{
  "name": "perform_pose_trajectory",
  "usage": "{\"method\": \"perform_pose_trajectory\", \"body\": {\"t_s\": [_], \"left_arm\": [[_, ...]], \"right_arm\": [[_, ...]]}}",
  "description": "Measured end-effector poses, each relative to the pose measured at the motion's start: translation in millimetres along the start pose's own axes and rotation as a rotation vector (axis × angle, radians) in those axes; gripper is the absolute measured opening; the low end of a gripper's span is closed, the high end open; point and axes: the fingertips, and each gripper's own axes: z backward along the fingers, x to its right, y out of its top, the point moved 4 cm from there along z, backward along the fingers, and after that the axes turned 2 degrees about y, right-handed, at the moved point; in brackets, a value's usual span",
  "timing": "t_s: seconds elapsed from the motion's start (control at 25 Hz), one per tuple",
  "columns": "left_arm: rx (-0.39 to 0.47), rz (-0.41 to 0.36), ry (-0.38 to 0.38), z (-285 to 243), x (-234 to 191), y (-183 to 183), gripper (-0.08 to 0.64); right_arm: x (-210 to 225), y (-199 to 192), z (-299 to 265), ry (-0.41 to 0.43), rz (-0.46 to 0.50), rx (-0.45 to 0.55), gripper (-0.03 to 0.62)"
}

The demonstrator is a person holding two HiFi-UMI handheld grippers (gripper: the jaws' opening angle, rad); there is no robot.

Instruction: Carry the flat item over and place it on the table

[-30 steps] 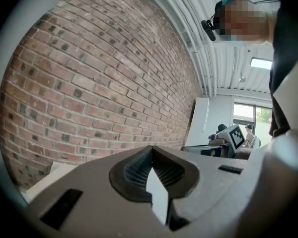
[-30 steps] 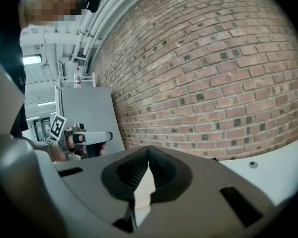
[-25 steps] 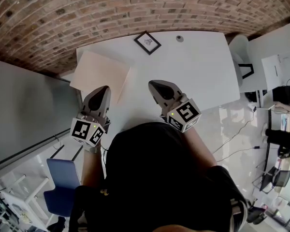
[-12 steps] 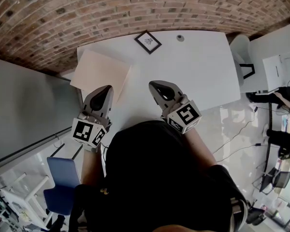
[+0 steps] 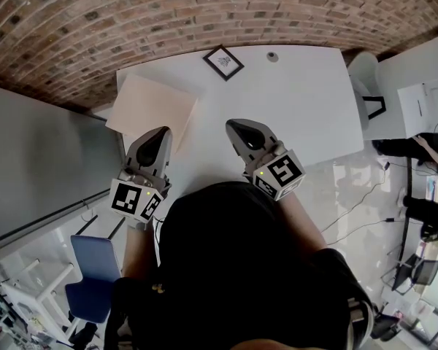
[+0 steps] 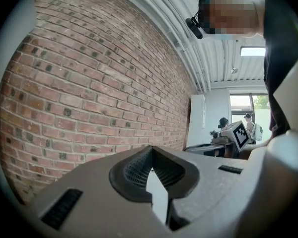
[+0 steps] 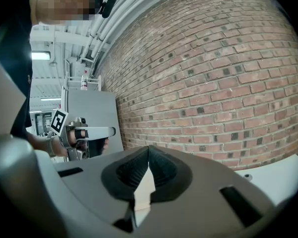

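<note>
A flat beige board lies on the left part of the white table, and its left corner reaches past the table's edge. My left gripper hovers just short of the board's near edge, shut and empty. My right gripper is over the table's near middle, also shut with nothing in it. In the left gripper view the shut gripper faces a brick wall, and the right gripper's marker cube shows at the right. The right gripper view shows its shut gripper, with the left gripper off to the left.
A small black-framed picture and a small round grey thing sit at the table's far edge, by the brick wall. A grey panel stands on the left, with a blue chair below it. A white chair is at the right.
My left gripper has drifted slightly to the right. Everything else looks the same.
</note>
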Motion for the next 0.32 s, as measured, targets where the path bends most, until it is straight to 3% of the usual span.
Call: {"method": "perform_pose_trajectory", "body": {"t_s": [0.32], "left_arm": [[-0.026, 0.042, -0.009, -2.2, 8.6, -6.1, 0.002]], "right_arm": [[1.1, 2.6, 2.9, 0.005, 0.004, 0.014, 0.011]]}}
